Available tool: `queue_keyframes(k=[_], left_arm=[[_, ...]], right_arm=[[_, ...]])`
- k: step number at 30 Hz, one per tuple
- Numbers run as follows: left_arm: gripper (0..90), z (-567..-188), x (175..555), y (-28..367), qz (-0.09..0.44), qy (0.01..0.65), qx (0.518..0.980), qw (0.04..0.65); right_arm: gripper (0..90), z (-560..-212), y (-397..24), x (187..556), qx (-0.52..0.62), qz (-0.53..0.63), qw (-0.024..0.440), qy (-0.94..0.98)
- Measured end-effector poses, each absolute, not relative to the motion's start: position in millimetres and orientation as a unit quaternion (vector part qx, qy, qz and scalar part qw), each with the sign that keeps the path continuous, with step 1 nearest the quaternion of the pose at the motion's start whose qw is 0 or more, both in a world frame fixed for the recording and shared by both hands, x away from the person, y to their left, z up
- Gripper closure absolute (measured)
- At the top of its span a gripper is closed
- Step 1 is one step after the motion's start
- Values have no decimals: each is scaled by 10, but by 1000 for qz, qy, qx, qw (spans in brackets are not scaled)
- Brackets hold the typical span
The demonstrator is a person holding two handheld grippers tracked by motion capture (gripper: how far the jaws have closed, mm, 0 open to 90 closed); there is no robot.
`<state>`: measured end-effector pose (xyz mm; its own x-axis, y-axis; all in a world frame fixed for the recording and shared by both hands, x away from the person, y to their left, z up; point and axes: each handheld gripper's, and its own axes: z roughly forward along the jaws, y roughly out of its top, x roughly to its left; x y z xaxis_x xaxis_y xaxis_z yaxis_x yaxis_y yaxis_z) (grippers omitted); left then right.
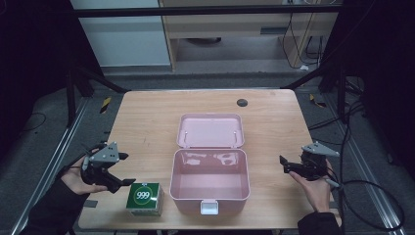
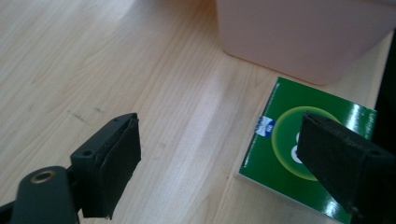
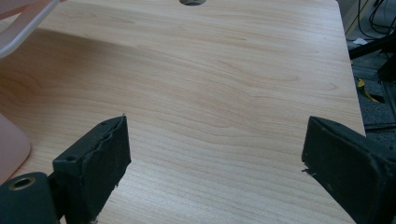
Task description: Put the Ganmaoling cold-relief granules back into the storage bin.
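Green carton point(image 1: 144, 198) marked 999 sits at the desk's point(image 1: 147, 117) near-left edge, beside the open pink box point(image 1: 209, 182); looks light, stiff card, glossy so maybe slippery; grip across opposite side walls; left hand-held gripper point(image 1: 119, 169) wide open, empty, just beside it; right hand-held gripper point(image 1: 283, 165) wide open, empty.

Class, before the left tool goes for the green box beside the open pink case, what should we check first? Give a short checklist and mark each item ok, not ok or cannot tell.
1. Left tool open wide enough to straddle the box: ok, jaws spread with nothing between them.
2. Green box free to lift: ok, it sits alone on the table, apart from the pink case.
3. Case lid open: ok, laid back flat.
4. Case interior free of items: ok.
5. Right tool out of the way: ok, open over bare wood on the case's other side.
6. Box weight: cannot tell.
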<state>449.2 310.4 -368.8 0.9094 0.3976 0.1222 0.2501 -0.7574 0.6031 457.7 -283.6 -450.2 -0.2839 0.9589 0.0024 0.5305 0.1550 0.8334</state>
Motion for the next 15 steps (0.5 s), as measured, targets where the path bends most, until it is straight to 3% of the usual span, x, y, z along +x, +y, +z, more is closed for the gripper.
queue_keyframes(k=[15], left_arm=[[95,-3671,4402,2947,96,96,955,265]], right_arm=[[66,-4512,-2819,4585,524,374,277,714]])
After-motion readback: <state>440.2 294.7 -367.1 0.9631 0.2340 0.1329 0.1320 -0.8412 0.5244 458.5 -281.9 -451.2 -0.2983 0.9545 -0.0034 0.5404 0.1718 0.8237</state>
